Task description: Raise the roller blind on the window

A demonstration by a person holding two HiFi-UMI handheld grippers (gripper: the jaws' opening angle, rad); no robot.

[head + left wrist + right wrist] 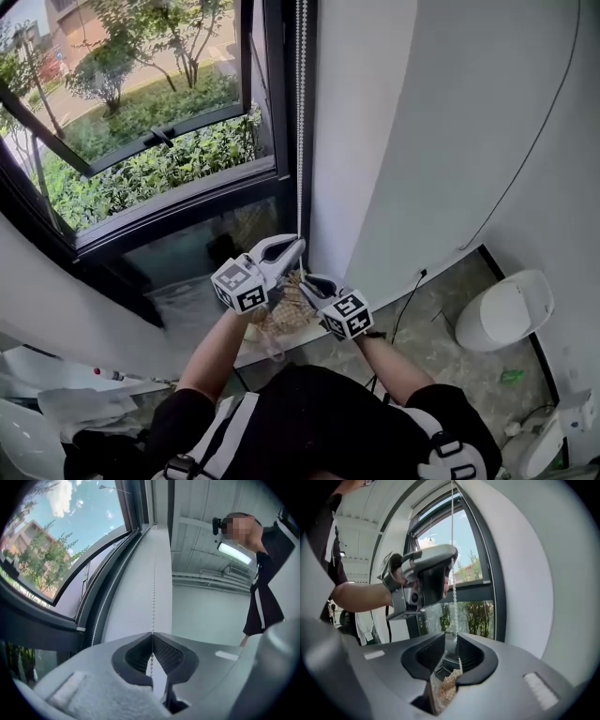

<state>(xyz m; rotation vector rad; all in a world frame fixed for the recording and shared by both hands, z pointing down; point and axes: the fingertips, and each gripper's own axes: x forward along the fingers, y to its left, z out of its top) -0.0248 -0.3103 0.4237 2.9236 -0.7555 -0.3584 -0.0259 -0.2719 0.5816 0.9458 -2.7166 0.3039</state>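
A white bead chain hangs straight down beside the dark window frame. My left gripper is shut on the chain's lower part; in the left gripper view the jaws meet on the chain at the tips of the left gripper. Just below it, my right gripper is open. In the right gripper view the chain runs down through the gap of the right gripper without being pinched, and the left gripper shows above. No blind fabric shows over the glass.
A white wall stands right of the chain, with a thin black cable on it. A beige woven thing sits below the grippers. A white rounded object stands on the floor at the right. Shrubs lie beyond the glass.
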